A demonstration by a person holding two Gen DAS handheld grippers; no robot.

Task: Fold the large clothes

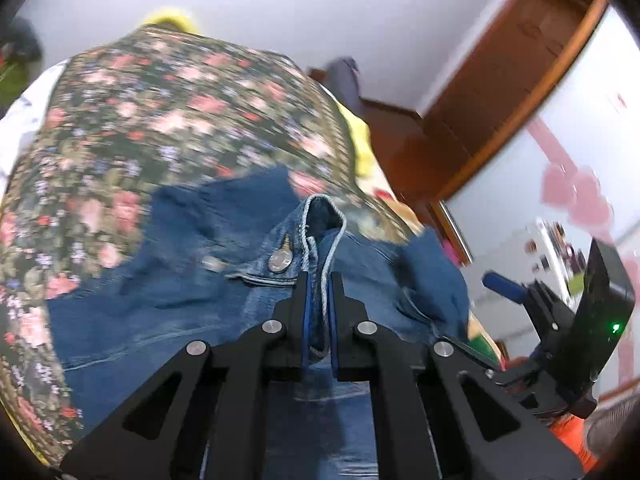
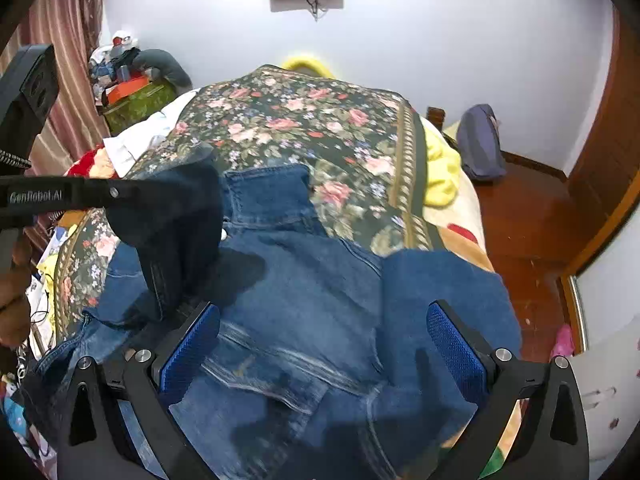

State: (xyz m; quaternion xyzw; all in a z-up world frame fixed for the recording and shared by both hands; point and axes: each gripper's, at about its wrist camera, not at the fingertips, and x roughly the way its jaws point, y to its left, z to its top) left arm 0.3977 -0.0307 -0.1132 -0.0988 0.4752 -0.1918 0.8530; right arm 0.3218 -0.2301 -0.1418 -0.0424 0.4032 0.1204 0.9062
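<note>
A blue denim jacket lies spread on a bed with a dark floral cover. My left gripper is shut on the jacket's front edge beside a metal button and lifts that fold. In the right wrist view the left gripper's body holds up a dark flap of denim at the left. My right gripper is open, its blue pads wide apart just above the jacket's near part. It also shows at the right of the left wrist view.
A yellow cloth and a white sheet lie at the bed's sides. A grey bag stands on the wooden floor to the right. A cluttered pile stands at the back left. A wooden door frame stands at the right.
</note>
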